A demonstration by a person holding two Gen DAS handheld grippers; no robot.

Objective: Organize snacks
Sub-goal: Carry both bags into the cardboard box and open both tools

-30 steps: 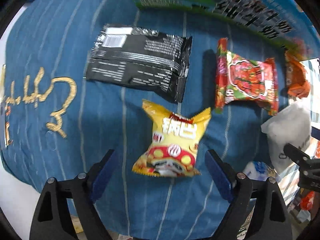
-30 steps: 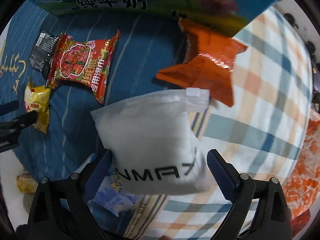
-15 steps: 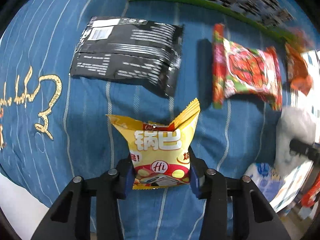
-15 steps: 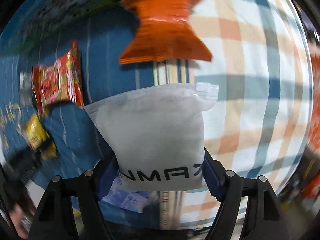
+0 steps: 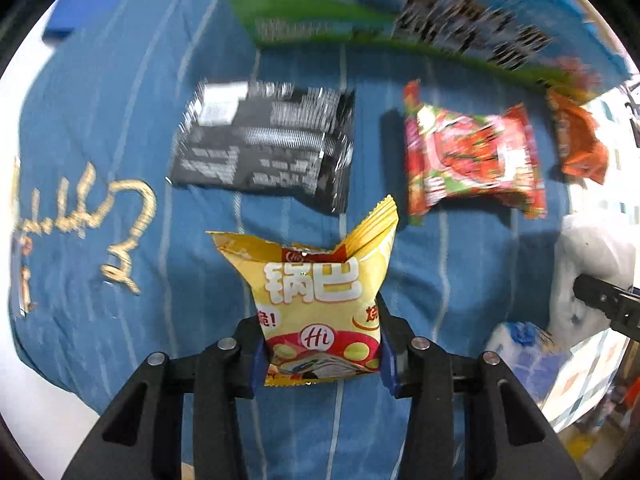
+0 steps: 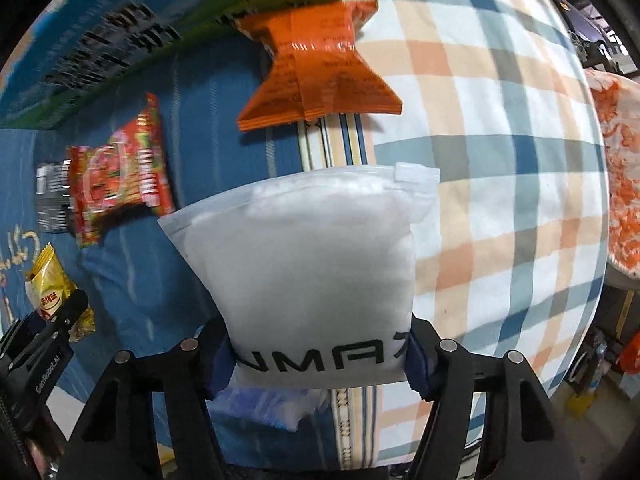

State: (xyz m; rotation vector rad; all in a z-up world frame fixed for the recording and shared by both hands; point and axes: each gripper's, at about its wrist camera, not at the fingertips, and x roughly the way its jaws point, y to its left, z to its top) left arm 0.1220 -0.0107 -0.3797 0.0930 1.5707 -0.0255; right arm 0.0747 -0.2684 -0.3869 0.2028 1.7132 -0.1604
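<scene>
A blue striped fabric sheet (image 5: 460, 264) carries the snacks. On its checked edge, the right gripper (image 6: 320, 356) is closing its jaws on a white zip-top pouch (image 6: 304, 272). Near the sheet's middle, the left gripper (image 5: 322, 354) clamps a small yellow crinkled snack packet (image 5: 320, 300), below a black foil packet (image 5: 264, 148).

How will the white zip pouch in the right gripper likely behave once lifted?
The white zip pouch looks puffy and soft, so it will probably sag. The right gripper is closing on its lower end only, so the top may flop.
</scene>
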